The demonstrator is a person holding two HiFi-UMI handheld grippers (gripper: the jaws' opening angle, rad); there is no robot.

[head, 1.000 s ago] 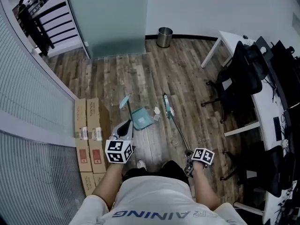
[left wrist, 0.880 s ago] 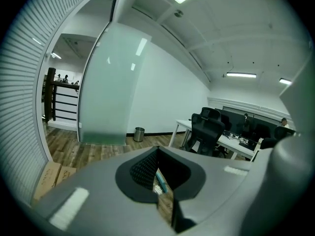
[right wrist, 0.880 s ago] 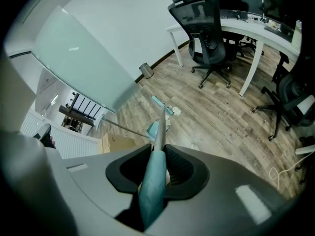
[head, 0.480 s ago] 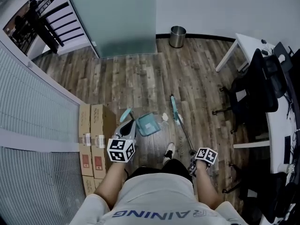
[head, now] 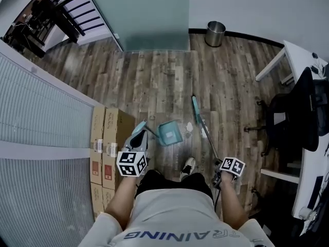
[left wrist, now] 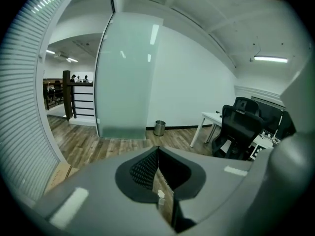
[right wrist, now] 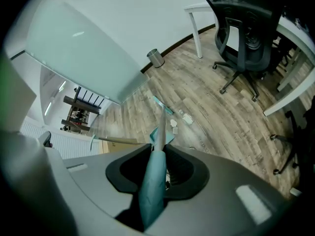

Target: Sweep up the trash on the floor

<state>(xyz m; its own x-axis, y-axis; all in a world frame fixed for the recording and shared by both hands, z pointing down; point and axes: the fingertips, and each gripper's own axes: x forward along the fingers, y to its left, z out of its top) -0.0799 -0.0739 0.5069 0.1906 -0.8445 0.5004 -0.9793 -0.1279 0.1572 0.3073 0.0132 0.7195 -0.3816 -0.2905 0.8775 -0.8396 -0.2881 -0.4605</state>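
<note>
Open floor (head: pixel 164 81) ahead; cardboard boxes (head: pixel 105 138) crowd the left, an office chair (head: pixel 295 115) the right.

Head view looks steeply down; gripper views face forward, sharing the bin (head: pixel 215 33).

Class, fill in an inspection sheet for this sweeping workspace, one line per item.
Surface: wood-plank floor, trash bits lying on it.
Job's things: dustpan and broom, either side of the trash bits.
Clutter: cardboard boxes in a row on the floor.
Tongs: left tongs shut, nothing seen between; right tongs shut on the broom.
Cables: nothing seen.
Surroundings: metal bin, frosted glass panel, office chair.
</note>
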